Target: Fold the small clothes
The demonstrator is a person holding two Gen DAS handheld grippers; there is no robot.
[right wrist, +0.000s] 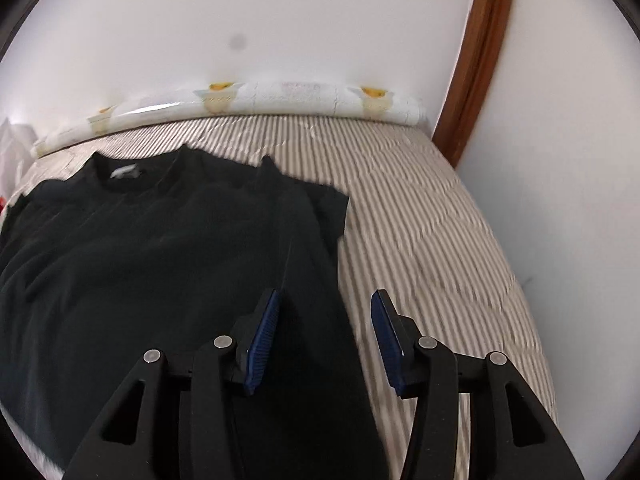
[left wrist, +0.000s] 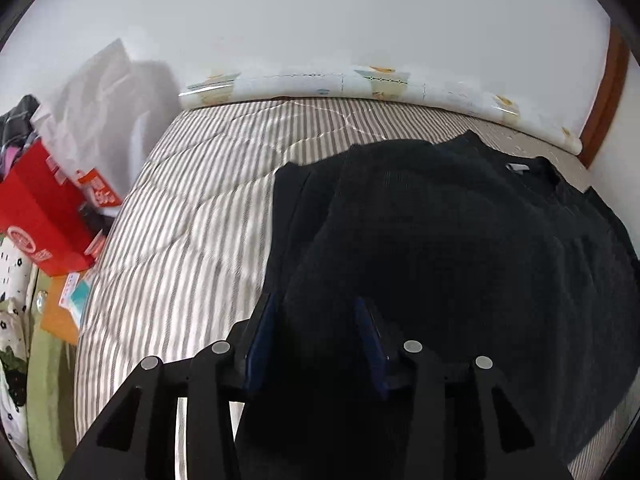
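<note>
A black T-shirt (left wrist: 440, 240) lies spread on the striped bed cover (left wrist: 192, 220), its collar and white label (left wrist: 516, 167) toward the wall. In the left wrist view my left gripper (left wrist: 316, 304) hovers over the shirt's left side. Its blue pads (left wrist: 262, 332) stand apart, with dark cloth showing in the gap but not pinched. In the right wrist view the same T-shirt (right wrist: 140, 240) fills the left half. My right gripper (right wrist: 326, 296) is open over its right edge, one pad (right wrist: 262, 332) above the cloth, the other above the striped cover (right wrist: 432, 220).
A rolled patterned mat (left wrist: 360, 84) lies along the white wall at the bed's far edge. Left of the bed sit a red box (left wrist: 36, 216), a white plastic bag (left wrist: 100, 120) and floral bedding (left wrist: 12, 320). A brown door frame (right wrist: 476, 60) rises at the right.
</note>
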